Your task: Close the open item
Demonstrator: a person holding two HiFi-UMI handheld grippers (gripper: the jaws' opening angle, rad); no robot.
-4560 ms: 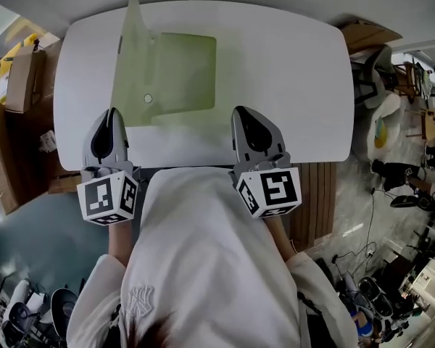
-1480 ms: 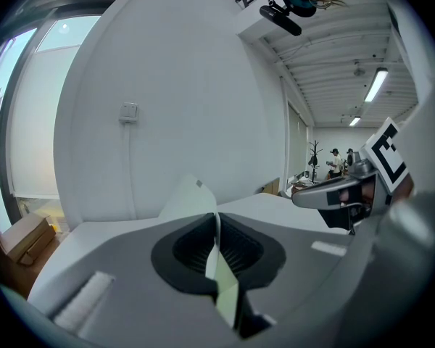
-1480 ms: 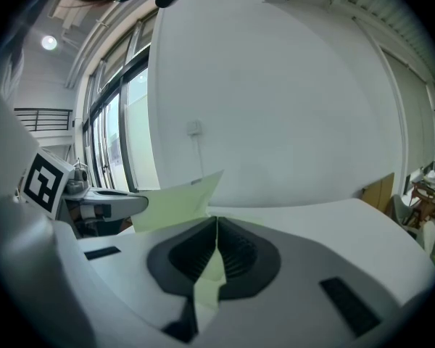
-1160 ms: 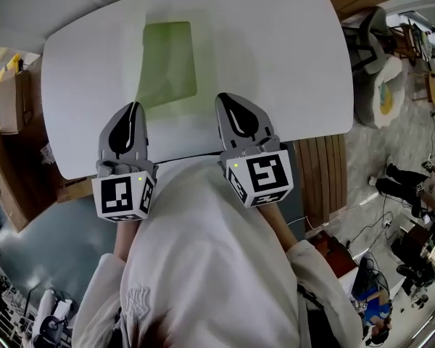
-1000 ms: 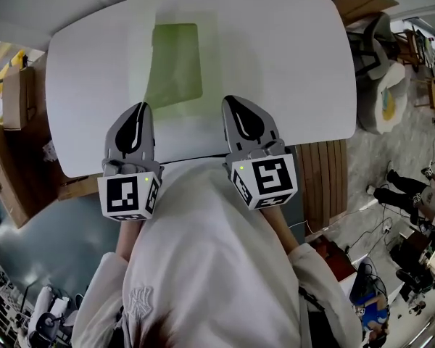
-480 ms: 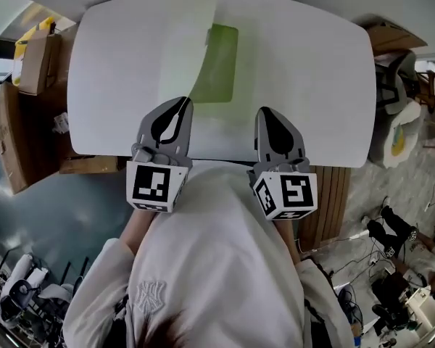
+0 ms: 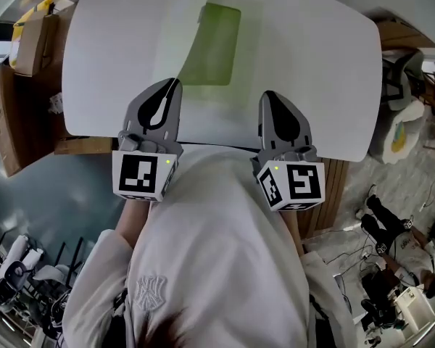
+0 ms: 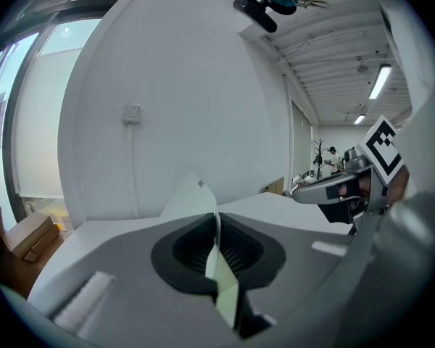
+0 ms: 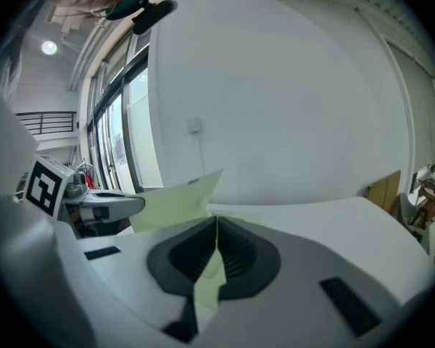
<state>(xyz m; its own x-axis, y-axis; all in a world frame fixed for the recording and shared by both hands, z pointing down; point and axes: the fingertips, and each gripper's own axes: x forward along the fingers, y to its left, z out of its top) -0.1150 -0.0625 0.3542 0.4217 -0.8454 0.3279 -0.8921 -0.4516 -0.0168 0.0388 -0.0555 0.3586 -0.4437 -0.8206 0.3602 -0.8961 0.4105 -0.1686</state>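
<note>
Head view, left to right: cardboard boxes (image 7: 27,38) stand beside the left end of the table (image 7: 319,64). Your left gripper (image 7: 171,87) sits at the near table edge. The translucent green folder (image 7: 217,38) lies open mid-table, its pale cover (image 7: 185,20) tilted up along the left side. Whether any paper lies inside cannot be told. Your right gripper (image 7: 270,98) sits at the near edge, just right of the left one.

Left gripper view: jaws clenched on the thin edge of the cover.

Right gripper view: jaws pinched on the folder's green sheet, with the cover rising to the left.
</note>
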